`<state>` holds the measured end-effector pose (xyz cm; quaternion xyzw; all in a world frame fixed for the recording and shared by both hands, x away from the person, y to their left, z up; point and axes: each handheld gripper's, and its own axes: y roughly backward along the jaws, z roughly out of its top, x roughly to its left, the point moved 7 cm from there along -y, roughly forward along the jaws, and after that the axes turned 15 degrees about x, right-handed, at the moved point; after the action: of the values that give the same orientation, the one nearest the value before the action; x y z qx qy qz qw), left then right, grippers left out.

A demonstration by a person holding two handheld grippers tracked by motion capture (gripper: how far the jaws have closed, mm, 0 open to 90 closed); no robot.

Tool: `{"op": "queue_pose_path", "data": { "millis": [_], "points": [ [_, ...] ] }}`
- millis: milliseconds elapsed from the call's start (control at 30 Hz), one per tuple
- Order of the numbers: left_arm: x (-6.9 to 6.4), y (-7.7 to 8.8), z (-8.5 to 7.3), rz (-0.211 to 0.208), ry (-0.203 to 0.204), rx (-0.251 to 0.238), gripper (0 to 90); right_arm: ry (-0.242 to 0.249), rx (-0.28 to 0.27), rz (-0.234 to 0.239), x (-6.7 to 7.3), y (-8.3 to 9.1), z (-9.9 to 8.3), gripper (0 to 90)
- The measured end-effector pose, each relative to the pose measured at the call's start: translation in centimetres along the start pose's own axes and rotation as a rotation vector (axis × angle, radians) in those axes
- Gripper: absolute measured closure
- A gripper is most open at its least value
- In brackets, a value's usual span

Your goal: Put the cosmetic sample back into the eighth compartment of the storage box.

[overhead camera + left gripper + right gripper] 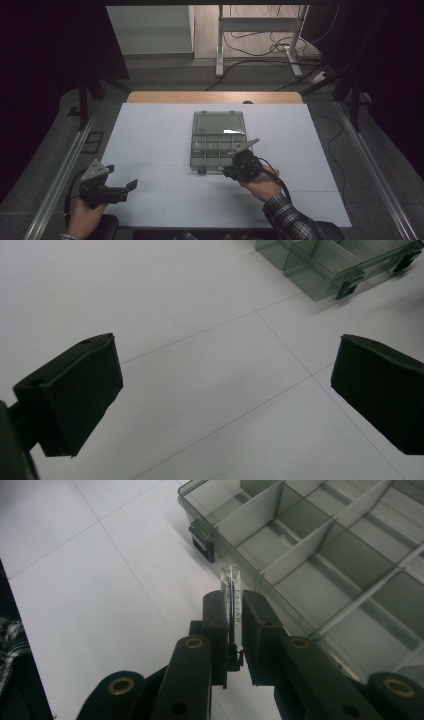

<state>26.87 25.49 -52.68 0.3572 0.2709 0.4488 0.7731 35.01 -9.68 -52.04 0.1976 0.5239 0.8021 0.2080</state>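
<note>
A flat white surface [150,150] is carrying a clear, smoky plastic organizer box [218,141], lid open. The left tool [131,186] is hovering with jaws apart. The right tool [234,625] is clamping a slim transparent pen [231,587] just beside the box's near wall.

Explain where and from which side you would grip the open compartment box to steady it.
Grip the box by its bare near-left corner wall, coming from the left with the open left hand-held gripper. That thin upright wall suits jaws, and the latch sits beside it.
</note>
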Motion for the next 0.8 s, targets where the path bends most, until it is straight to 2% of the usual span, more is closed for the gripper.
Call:
{"op": "queue_pose_path", "data": {
  "millis": [800],
  "points": [
    [0.0, 0.0, 0.0, -0.001, 0.003, 0.002, 0.8, -0.062, -0.032, -0.049, -2.4, 1.0, 0.0, 80.8]
  ]
}}
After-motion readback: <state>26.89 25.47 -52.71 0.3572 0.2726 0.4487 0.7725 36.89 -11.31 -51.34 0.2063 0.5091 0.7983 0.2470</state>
